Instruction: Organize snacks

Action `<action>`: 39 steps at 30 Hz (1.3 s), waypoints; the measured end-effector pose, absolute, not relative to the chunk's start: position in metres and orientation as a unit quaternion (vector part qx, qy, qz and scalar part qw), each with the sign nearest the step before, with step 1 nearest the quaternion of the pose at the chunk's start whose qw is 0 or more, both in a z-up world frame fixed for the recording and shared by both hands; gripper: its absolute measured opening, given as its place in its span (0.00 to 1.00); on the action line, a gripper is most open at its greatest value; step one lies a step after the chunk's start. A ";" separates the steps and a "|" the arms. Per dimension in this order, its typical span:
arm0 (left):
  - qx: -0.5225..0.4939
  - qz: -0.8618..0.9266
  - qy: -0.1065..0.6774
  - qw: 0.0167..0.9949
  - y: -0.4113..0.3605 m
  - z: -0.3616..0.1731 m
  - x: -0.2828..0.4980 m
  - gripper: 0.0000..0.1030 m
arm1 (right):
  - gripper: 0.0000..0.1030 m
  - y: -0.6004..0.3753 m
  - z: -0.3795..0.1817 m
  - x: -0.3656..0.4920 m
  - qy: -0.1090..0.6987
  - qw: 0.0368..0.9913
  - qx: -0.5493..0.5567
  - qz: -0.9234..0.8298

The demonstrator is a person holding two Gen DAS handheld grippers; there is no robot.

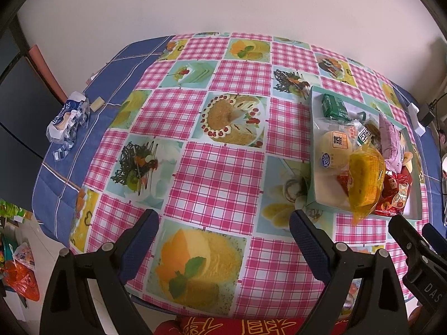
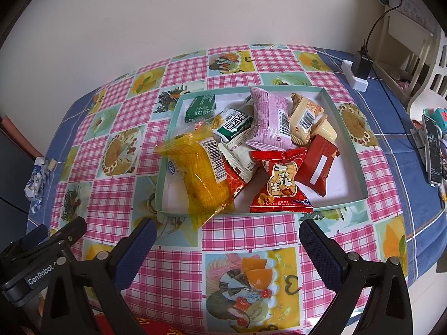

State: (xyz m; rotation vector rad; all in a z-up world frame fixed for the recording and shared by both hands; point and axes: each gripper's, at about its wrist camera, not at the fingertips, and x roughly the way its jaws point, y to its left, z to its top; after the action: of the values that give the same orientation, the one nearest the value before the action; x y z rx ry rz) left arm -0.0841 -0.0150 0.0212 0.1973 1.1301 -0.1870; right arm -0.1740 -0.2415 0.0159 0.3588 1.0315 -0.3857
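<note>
A shallow green-rimmed box (image 2: pixel 349 136) on the checked tablecloth holds several wrapped snacks. Among them are a yellow cake packet (image 2: pixel 204 173) hanging over the near rim, a red peanut bag (image 2: pixel 279 187), a pink packet (image 2: pixel 269 120) and a green packet (image 2: pixel 201 107). In the left wrist view the same box (image 1: pixel 314 150) lies to the right, with the yellow packet (image 1: pixel 363 181) and a white bun packet (image 1: pixel 333 150). My left gripper (image 1: pixel 223 223) hangs open over bare cloth, left of the box. My right gripper (image 2: pixel 227 231) is open just in front of the box, holding nothing.
A crumpled blue-and-white wrapper (image 1: pixel 68 120) and a small pale block (image 1: pixel 97 103) lie at the table's left edge. A white power strip with a black plug (image 2: pixel 359 72) sits at the back right. A phone (image 2: pixel 434 156) and clutter lie beyond the right edge. The wall runs behind the table.
</note>
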 end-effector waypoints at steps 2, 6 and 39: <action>0.093 -0.088 0.534 0.836 -0.015 0.021 -0.084 0.92 | 1.00 -0.241 0.016 -0.174 0.487 0.837 0.170 -0.182; 0.093 -0.088 0.535 0.835 -0.016 0.020 -0.085 0.92 | 1.00 -0.241 0.016 -0.174 0.488 0.837 0.170 -0.183; 0.089 -0.096 0.520 0.844 -0.017 0.028 -0.087 0.92 | 1.00 -0.240 0.017 -0.173 0.488 0.837 0.168 -0.185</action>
State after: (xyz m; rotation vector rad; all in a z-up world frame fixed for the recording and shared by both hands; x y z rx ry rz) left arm -0.0875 -0.0169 0.0280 0.1874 1.0972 -0.2037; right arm -0.1734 -0.2399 0.0171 0.3552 1.0323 -0.3914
